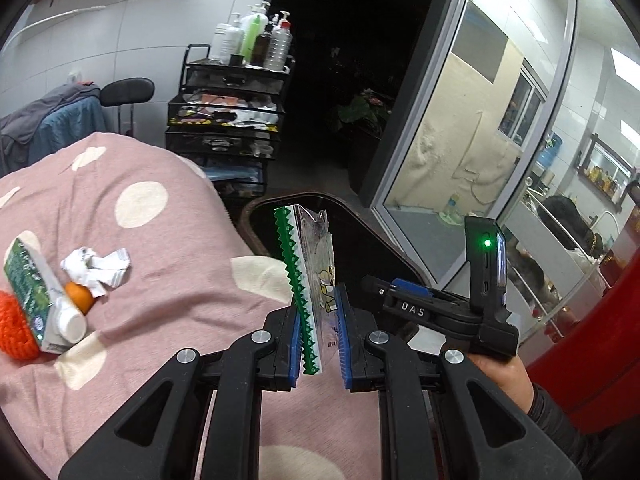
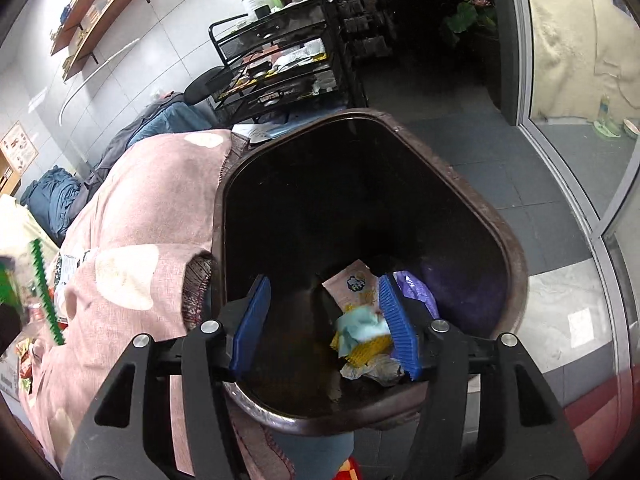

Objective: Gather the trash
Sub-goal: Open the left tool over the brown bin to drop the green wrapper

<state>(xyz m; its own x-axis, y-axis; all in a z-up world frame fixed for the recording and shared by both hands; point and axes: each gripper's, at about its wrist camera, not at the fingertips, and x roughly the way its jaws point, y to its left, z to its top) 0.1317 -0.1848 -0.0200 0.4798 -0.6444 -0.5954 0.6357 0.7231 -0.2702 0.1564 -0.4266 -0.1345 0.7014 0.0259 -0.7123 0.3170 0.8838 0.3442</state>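
**Left gripper carries wrapper at the bin**

Left gripper is clamped on a clear plastic wrapper with a green zigzag edge, upright, the dark trash bin at 12 o'clock. Right gripper hangs over the bin's mouth, pads spread, holding nothing. Crumpled paper lies on the pink polka-dot bedcover at 9 o'clock.

Pink dotted blanket carries carton, crumpled paper, orange (all clustered, touching).
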